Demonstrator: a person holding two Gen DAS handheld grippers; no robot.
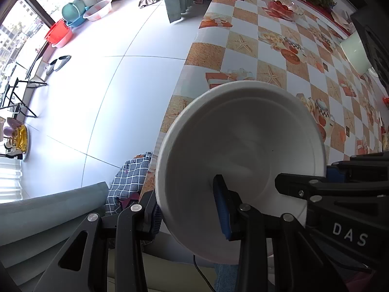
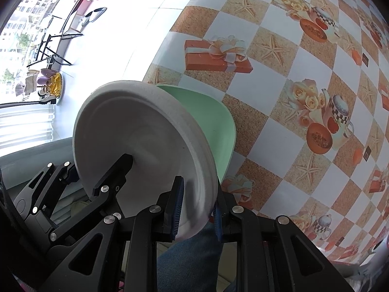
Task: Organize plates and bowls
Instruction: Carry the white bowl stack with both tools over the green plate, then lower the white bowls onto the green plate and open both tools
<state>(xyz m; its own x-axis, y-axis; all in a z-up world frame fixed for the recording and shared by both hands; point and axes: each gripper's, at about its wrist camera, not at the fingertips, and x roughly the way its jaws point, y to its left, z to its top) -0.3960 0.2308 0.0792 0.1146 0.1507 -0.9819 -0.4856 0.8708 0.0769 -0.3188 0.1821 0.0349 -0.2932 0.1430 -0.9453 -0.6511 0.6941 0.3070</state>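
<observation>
the white plate [image 2: 143, 141], at the centre of the right wrist view, looks stiff, light and maybe slippery, so the rim is the best place to hold. the right gripper [image 2: 198, 213] is closed on its rim, and the left gripper [image 1: 187, 206] also clamps it. behind it i count one green plate [image 2: 214, 126] over the table [image 2: 279, 92]; one white plate in all.

left tool [image 1: 189, 215] straddles plate [image 1: 243, 150] rim, one finger inside | right tool [image 2: 197, 209] straddles same plate's opposite rim | second plate [image 2: 214, 119] just behind first, ahead of right tool | surface [image 2: 291, 97] ahead of both tools | floor [image 1: 97, 85] left of surface
</observation>
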